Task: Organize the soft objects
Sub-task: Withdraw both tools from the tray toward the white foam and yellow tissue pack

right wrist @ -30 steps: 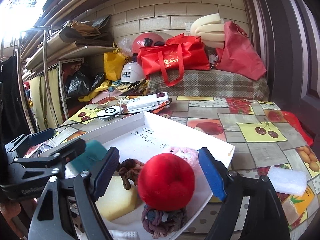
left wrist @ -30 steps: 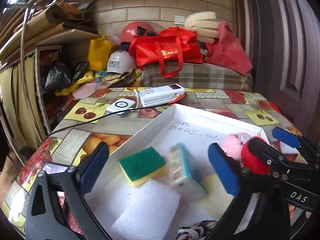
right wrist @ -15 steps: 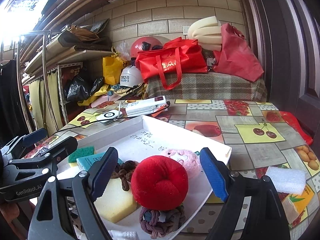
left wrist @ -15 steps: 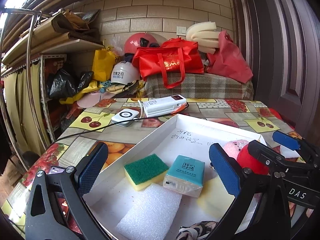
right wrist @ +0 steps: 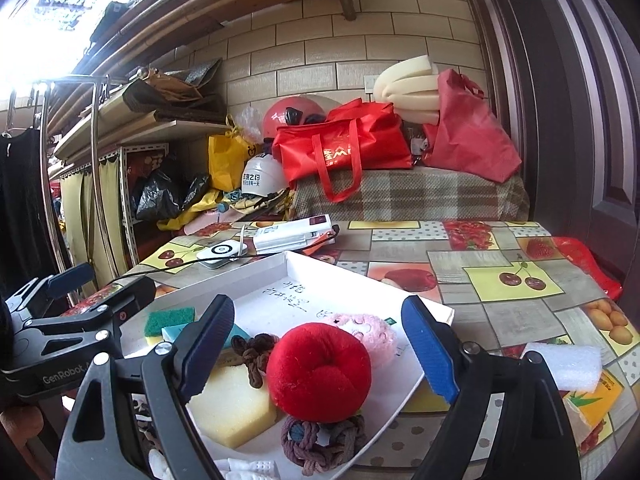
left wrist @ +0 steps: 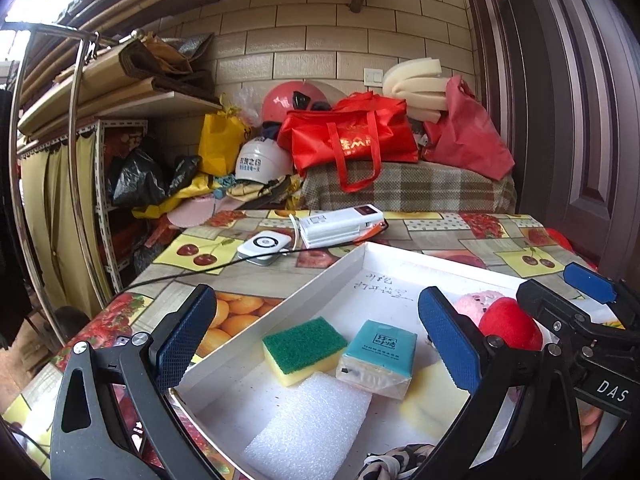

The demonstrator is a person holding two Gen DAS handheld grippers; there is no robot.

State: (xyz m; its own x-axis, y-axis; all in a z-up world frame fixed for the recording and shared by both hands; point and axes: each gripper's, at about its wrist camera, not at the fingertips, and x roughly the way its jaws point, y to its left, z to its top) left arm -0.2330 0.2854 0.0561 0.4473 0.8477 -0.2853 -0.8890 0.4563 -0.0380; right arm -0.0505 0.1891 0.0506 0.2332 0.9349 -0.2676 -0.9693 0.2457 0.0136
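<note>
A white tray (left wrist: 280, 308) holds soft things: a green and yellow sponge (left wrist: 303, 349), a teal tissue pack (left wrist: 378, 356), a white foam sheet (left wrist: 312, 428), a yellow sponge (right wrist: 230, 404), a red plush ball (right wrist: 318, 370), a pink plush (right wrist: 366, 332) and knotted hair ties (right wrist: 320, 440). My left gripper (left wrist: 316, 340) is open and empty above the tray's left part. My right gripper (right wrist: 320, 348) is open and empty, its fingers either side of the red ball. A white foam block (right wrist: 564, 366) lies on the table to the right of the tray.
The table (right wrist: 500, 280) has a fruit-pattern cloth. Behind the tray lie a white power bank (left wrist: 340, 224), a small white device (left wrist: 264, 246) and a black cable (left wrist: 192, 274). Red bags (left wrist: 352, 140), helmets and shelves crowd the back wall. A door (left wrist: 580, 120) stands at the right.
The tissue pack has dropped from my left gripper's reach and now lies flat in the tray. Both grippers have lifted and drawn back slightly.
</note>
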